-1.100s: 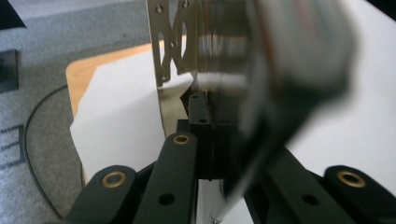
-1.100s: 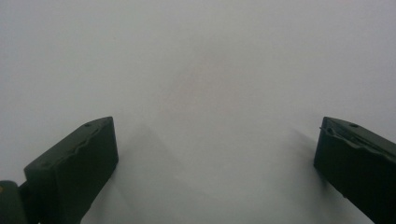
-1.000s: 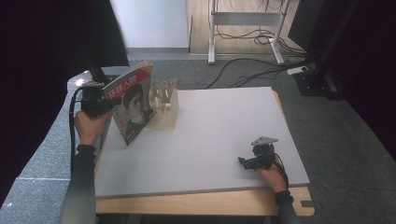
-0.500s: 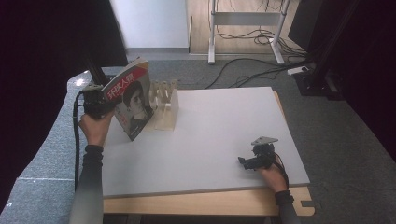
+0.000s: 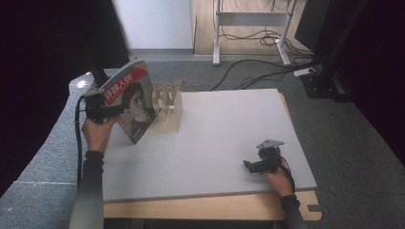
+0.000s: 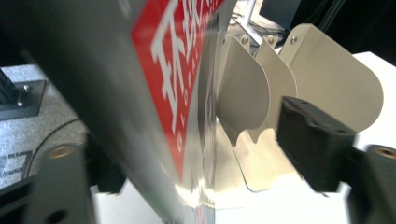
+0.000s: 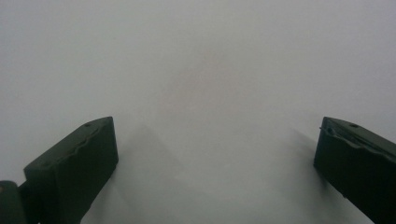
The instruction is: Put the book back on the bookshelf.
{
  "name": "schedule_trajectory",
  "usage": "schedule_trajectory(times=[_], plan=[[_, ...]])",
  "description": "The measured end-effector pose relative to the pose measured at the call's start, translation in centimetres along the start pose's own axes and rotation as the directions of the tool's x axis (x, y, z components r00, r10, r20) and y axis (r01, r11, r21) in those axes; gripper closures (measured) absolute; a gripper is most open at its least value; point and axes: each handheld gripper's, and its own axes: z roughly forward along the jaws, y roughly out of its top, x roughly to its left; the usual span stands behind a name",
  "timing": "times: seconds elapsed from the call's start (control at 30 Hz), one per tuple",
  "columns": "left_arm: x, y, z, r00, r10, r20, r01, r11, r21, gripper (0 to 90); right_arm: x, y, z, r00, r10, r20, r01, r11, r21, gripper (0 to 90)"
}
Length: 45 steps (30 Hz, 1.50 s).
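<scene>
A magazine (image 5: 133, 102) with a red title band and a portrait cover stands tilted on the white table (image 5: 229, 124), leaning toward a pale wooden rack (image 5: 168, 107) of rounded dividers. My left gripper (image 5: 107, 112) is at the magazine's left edge. In the left gripper view the magazine (image 6: 182, 93) runs between the jaws. The right fingertip (image 6: 317, 140) stands clear of it in front of the rack (image 6: 322, 79). These jaws have just been opening. My right gripper (image 5: 250, 164) rests on the table near the front right, open (image 7: 215, 154) over bare surface.
Grey carpet surrounds the table. Cables (image 5: 258, 71) and a metal stand (image 5: 248, 19) lie beyond the far edge. A dark curtain (image 5: 52, 43) hangs close behind the left hand. The wooden table edge (image 5: 210, 207) runs along the front.
The magazine has shifted slightly right toward the rack, and the left forearm has moved a little. The right gripper has stayed where it was.
</scene>
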Motion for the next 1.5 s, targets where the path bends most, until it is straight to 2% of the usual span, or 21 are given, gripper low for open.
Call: schedule_trajectory(times=[0.1,0.27,0.47,0.57,0.7,1.0,1.17,1.37,1.5], plan=[[0.1,-0.2,-0.4,0.9998,-0.015,0.012,0.015,0.9999,0.008,14.0,0.0,0.0,0.0,1.0,0.0,0.0,0.0,1.0,0.0,0.0],[0.0,-0.6,-1.6,0.9993,-0.009,0.036,0.009,0.9999,0.006,9.5,0.0,0.0,0.0,1.0,-0.001,0.0,0.001,1.0,0.0,0.0],[-0.4,-1.2,-3.1,0.999,0.01,0.043,-0.011,0.9998,0.014,3.5,0.0,0.0,0.0,1.0,-0.001,0.001,0.001,1.0,0.0,0.0],[-0.9,-1.5,-3.7,0.9982,0.026,0.053,-0.027,0.9992,0.03,0.9,0.0,0.0,0.0,1.0,-0.001,0.001,0.001,1.0,0.0,0.0],[-1.8,-1.9,-4.6,0.9964,0.069,0.049,-0.071,0.9966,0.043,0.0,0.0,0.0,0.0,1.0,0.001,0.001,-0.001,1.0,0.001,0.0],[-3.9,-2.9,-6.1,0.9899,0.123,0.072,-0.125,0.9914,0.036,0.0,0.0,0.0,0.0,1.0,0.0,0.001,0.0,1.0,0.001,0.0],[-5.8,-3.6,-6.5,0.9802,0.159,0.117,-0.164,0.9859,0.032,0.0,0.0,0.0,0.0,1.0,0.0,0.001,0.0,1.0,0.0,0.0],[-8.4,-4.7,-6.2,0.9591,0.221,0.177,-0.23,0.9727,0.032,0.0,0.0,0.0,0.0,1.0,0.001,0.001,-0.001,1.0,0.001,0.0],[-9.8,-5.8,-5.7,0.946,0.239,0.219,-0.252,0.9673,0.033,0.0,0.0,0.0,0.0,1.0,0.002,0.001,-0.002,1.0,0.001,0.0]])
